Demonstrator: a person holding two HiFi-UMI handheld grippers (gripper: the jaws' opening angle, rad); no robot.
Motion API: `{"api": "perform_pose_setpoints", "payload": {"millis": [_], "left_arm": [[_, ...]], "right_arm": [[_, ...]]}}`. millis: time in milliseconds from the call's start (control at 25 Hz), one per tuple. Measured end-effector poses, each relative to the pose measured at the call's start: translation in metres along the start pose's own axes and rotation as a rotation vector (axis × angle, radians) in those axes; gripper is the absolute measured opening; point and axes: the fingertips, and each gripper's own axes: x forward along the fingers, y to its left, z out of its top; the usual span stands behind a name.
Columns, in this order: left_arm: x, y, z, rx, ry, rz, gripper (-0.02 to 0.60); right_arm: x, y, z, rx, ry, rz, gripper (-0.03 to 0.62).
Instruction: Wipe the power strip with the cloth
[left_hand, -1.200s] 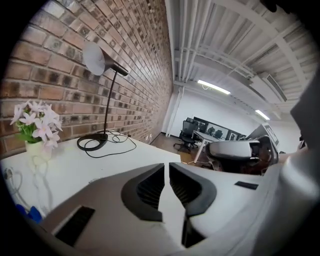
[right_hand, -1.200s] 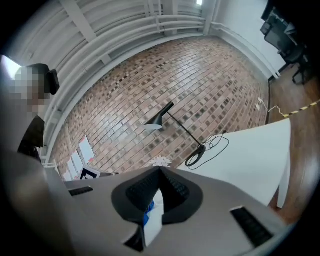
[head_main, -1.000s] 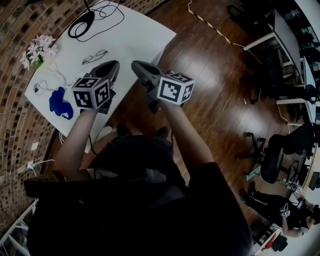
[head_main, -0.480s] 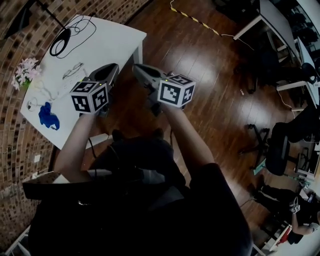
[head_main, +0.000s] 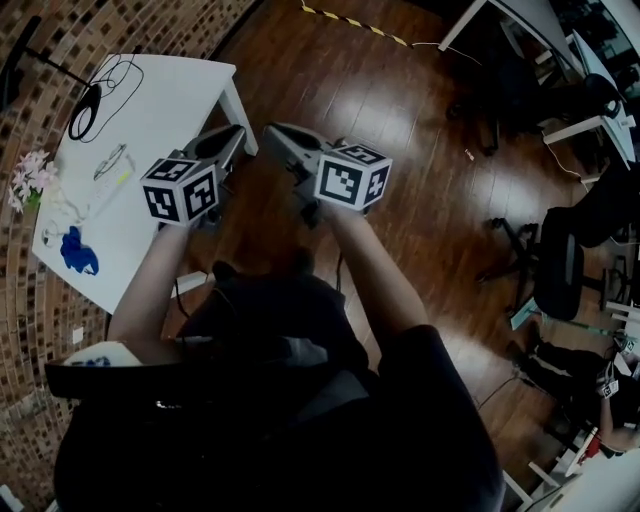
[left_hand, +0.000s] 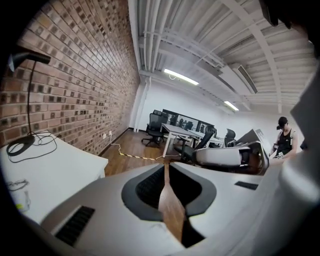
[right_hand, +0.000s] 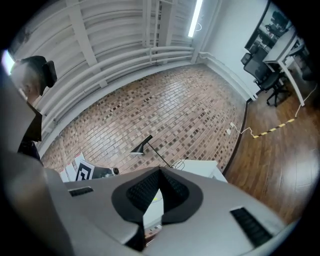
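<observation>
Blue cloth (head_main: 78, 250) lies crumpled and unheld on the white worktop (head_main: 170, 100). The power strip cannot be made out in any view; pale shapes just beyond the cloth are too small to identify. Further from the cloth stand pink flowers (head_main: 28, 180), then glasses (head_main: 110, 160), and farthest from it a black lamp base (head_main: 85, 100) with looped cable.

Both grippers are well apart from the cloth, over the wooden floor (head_main: 400, 100). The left gripper (head_main: 233, 135) has its jaws together with nothing between them. The right gripper (head_main: 275, 132) is likewise closed and empty.

Assessment: this fits either an approach to the cloth or a withdrawal after it was set down; the views do not settle which. In either case, good practice is to keep both grippers clear of the cable, glasses and flowers beyond the cloth.
</observation>
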Motion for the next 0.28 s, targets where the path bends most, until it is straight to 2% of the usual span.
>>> {"api": "perform_pose_setpoints", "payload": {"millis": [280], "left_arm": [[0.033, -0.052, 0.007, 0.02, -0.014, -0.04, 0.015]], "right_arm": [[-0.061, -0.024, 0.014, 0.022, -0.06, -0.044, -0.021]]}}
